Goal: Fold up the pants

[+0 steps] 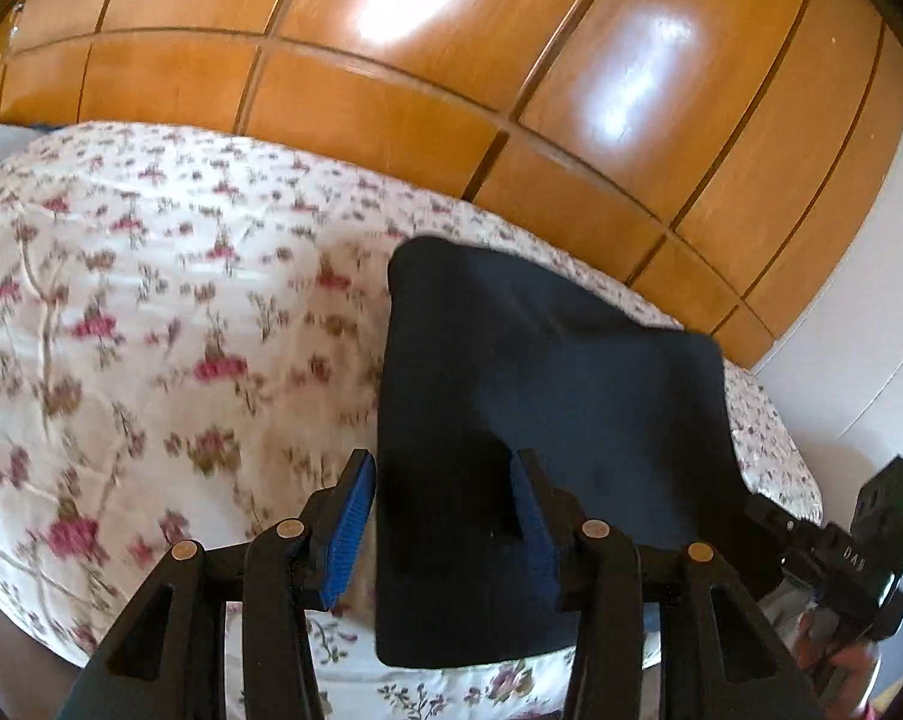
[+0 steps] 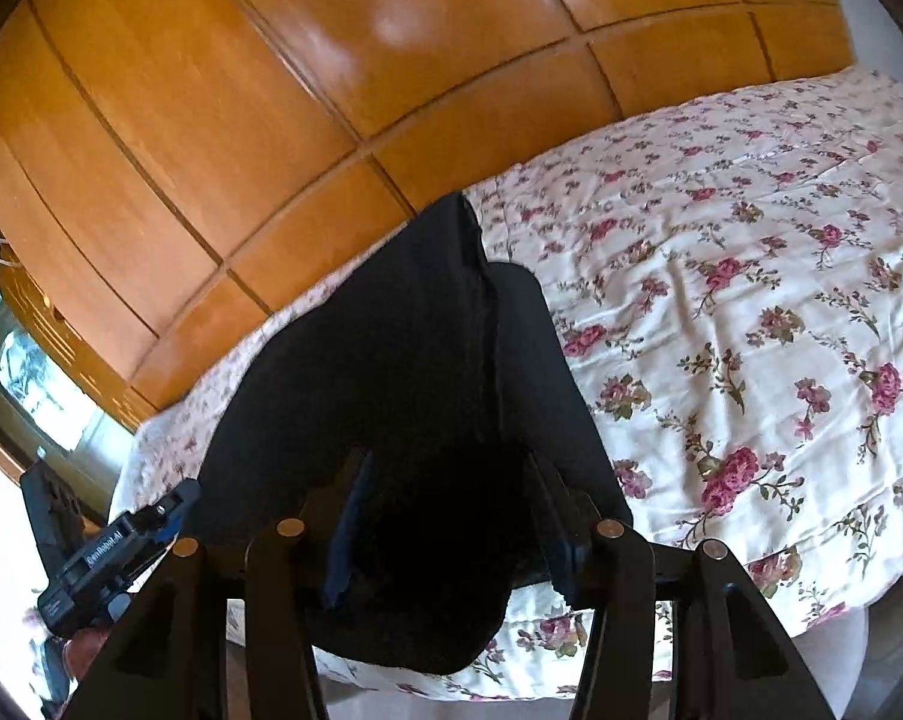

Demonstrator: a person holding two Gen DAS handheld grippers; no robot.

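Note:
Dark navy pants [image 1: 547, 420] lie folded into a long panel on the floral bedspread [image 1: 151, 330], their near end hanging over the bed's front edge. My left gripper [image 1: 442, 516] is open, its blue pads [image 1: 355, 528] straddling the pants' left edge without pressing on it. In the right wrist view the same pants [image 2: 403, 360] show a raised fold line down the middle. My right gripper [image 2: 451, 516] is open over their near end, with dark cloth lying between its fingers. The left gripper [image 2: 175, 504] also shows at the lower left there, beside the pants.
A glossy wooden wardrobe [image 1: 451, 90] runs right behind the bed. The bedspread [image 2: 751, 330] stretches wide to the right of the pants. A white wall [image 1: 859, 300] stands at the bed's end, and a bright window [image 2: 25, 372] is beside it.

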